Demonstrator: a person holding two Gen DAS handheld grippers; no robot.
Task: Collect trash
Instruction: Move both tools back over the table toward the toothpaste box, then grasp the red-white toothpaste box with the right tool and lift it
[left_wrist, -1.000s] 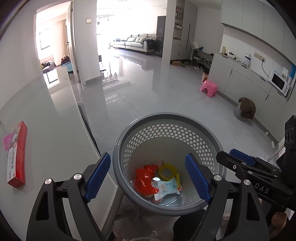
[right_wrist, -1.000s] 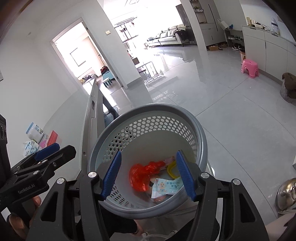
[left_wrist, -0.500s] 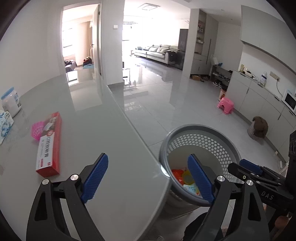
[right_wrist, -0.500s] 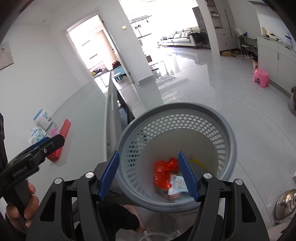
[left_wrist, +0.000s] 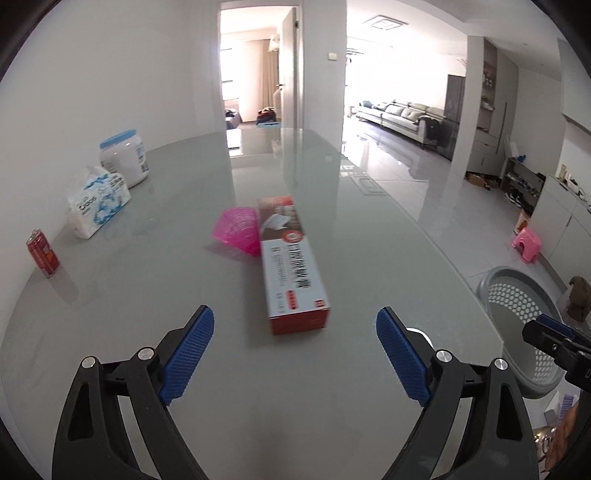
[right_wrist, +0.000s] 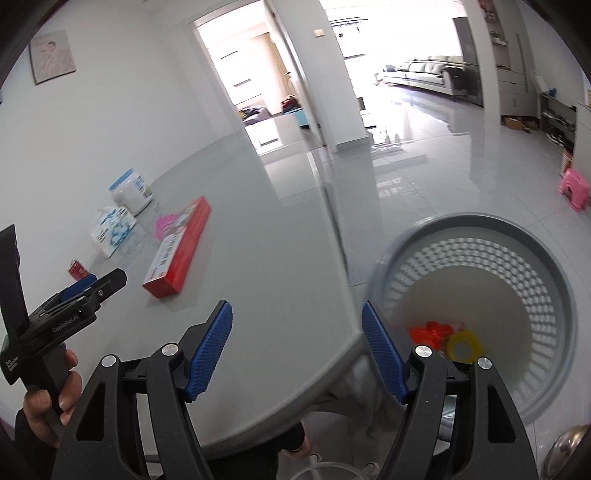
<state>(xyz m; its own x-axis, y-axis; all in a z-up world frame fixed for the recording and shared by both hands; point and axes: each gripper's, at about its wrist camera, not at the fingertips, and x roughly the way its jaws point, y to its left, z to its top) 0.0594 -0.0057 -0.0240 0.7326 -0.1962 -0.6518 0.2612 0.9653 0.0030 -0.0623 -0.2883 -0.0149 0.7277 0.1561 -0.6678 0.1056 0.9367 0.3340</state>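
Note:
A long red and white box (left_wrist: 291, 266) lies on the grey table (left_wrist: 332, 387), straight ahead of my left gripper (left_wrist: 294, 312). That gripper is open and empty, apart from the box. A pink mesh cup (left_wrist: 238, 229) lies on its side against the box. A red can (left_wrist: 42, 253) stands at the far left. My right gripper (right_wrist: 297, 305) hangs over the table's near edge, its jaws opening with nothing between them. To its right stands the grey perforated bin (right_wrist: 476, 221), holding a red wrapper (right_wrist: 428, 332) and a yellow ring (right_wrist: 463, 345).
A tissue pack (left_wrist: 98, 205) and a white jar with a blue lid (left_wrist: 123, 157) stand by the wall at the table's left. A hand (right_wrist: 44, 402) grips the left tool's handle. A pink stool (left_wrist: 526, 243) stands on the glossy floor beyond the bin.
Both views have swung left, from looking down into the bin to looking across the table. The red box now sits ahead of the left gripper. The right jaws have widened.

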